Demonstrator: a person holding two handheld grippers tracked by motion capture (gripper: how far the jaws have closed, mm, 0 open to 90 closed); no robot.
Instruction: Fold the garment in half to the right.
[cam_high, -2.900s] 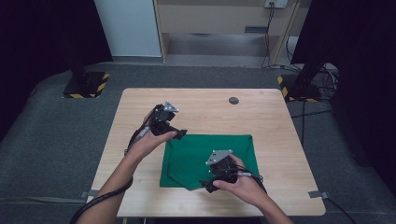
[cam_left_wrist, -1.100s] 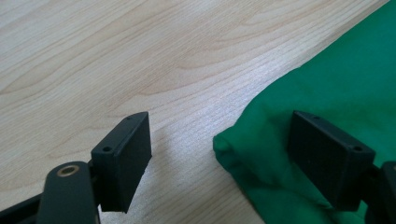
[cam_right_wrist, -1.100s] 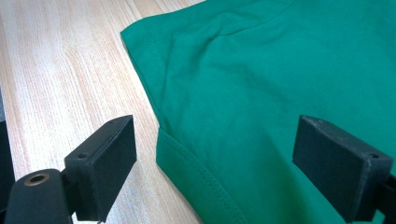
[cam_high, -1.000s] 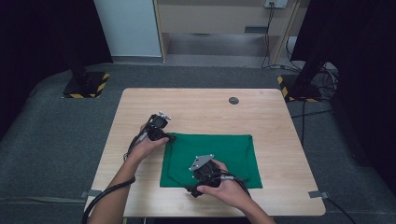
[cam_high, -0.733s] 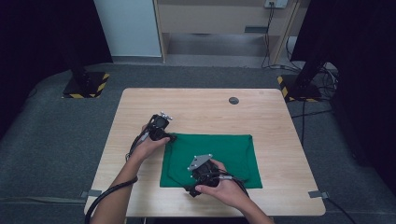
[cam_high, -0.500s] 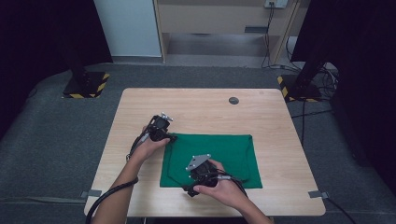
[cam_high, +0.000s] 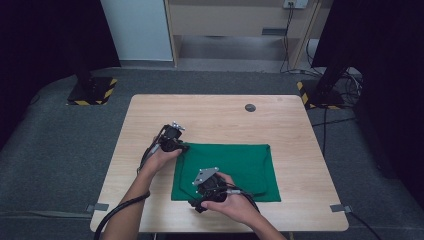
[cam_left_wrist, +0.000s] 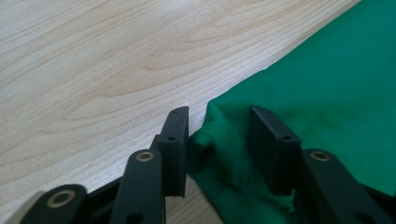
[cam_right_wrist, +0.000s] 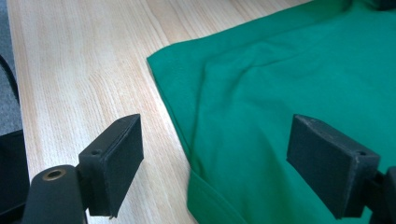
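From the high view we see a green cloth (cam_high: 235, 167) lying flat on the tabletop (cam_high: 215, 117), toward its near edge. Our left forearm reaches in from the bottom and slants up to the cloth's far left corner, where the left hand (cam_high: 159, 159) sets the left gripper (cam_high: 181, 147) down with its tips at that corner. Our right hand (cam_high: 231, 202) lies over the cloth's near edge, wrist bent inward, and points the right gripper (cam_high: 196, 202) at the cloth's near left corner. A small dark disc (cam_high: 250, 107) sits well beyond the cloth.

In the left gripper view, the jaws have just been closing, and a bunched fold of the cloth's corner (cam_left_wrist: 219, 144) sits between them. The left pad touches the fold; the right pad looks just short of it, so the squeeze is not complete.

In the right gripper view, the jaws stand wide apart, low over the cloth's edge (cam_right_wrist: 187, 135). One jaw hangs above bare wood beside the cloth, the other above the cloth itself, and nothing is held.
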